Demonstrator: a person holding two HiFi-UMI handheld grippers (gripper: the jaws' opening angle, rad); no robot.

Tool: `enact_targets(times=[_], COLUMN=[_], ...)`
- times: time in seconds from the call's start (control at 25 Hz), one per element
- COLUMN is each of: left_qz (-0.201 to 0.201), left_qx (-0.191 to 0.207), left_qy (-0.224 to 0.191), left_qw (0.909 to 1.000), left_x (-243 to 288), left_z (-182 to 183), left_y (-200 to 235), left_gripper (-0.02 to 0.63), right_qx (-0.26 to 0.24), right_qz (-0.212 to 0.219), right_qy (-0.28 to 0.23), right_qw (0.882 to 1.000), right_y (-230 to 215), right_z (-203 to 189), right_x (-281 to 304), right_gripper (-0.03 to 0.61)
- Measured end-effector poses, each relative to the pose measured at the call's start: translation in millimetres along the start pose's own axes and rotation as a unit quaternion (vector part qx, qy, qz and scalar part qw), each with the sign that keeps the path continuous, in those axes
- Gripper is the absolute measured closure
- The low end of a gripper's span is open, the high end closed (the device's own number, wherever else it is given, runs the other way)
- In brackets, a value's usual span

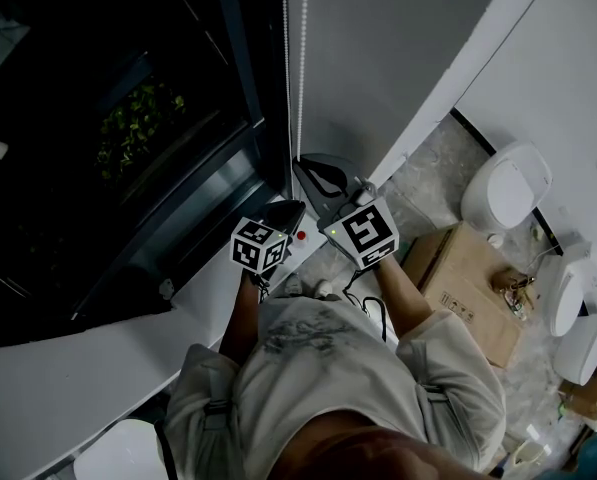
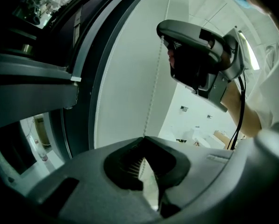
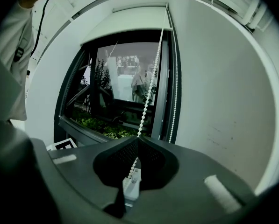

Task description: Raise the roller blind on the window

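Note:
The white bead chain (image 1: 301, 58) hangs beside the dark window frame (image 1: 253, 88). My right gripper (image 1: 316, 171) is shut on the chain (image 3: 151, 85), which runs up from its closed jaws to the top of the window. The roller blind (image 3: 130, 20) sits high, covering only the top of the pane. A second strand of the chain (image 3: 175, 97) hangs along the frame. My left gripper (image 1: 289, 211) is just below the right one. It is shut on the same chain (image 2: 153, 87), which stretches taut up to the right gripper (image 2: 195, 55).
A white sill (image 1: 138, 338) runs under the window and a grey wall (image 1: 398, 48) stands to the right. On the floor at the right lie a cardboard box (image 1: 473, 288) and several white ceramic fixtures (image 1: 508, 188). Green plants (image 3: 99, 122) show outside the glass.

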State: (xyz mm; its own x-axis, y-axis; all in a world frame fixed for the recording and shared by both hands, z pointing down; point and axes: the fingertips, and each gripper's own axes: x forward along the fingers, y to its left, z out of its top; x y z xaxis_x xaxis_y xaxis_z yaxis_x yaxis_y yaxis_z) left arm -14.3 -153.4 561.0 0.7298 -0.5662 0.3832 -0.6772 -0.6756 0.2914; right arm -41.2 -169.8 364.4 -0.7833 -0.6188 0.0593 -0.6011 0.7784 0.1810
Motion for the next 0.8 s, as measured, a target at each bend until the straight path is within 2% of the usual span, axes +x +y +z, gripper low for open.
enact_targets(times=[0.8], left_qz=[0.006], left_qx=[-0.028], left_qy=[0.047], left_qw=[0.9985], left_x=[18.8], left_z=[-53.4], left_y=[7.8], left_gripper=[0.603], right_qx=[0.015], right_qz=[0.009], right_qy=[0.051], right_qw=[0.999], right_y=[12.1], right_z=[-55.9], right_x=[-3.3], right_gripper=[0.569])
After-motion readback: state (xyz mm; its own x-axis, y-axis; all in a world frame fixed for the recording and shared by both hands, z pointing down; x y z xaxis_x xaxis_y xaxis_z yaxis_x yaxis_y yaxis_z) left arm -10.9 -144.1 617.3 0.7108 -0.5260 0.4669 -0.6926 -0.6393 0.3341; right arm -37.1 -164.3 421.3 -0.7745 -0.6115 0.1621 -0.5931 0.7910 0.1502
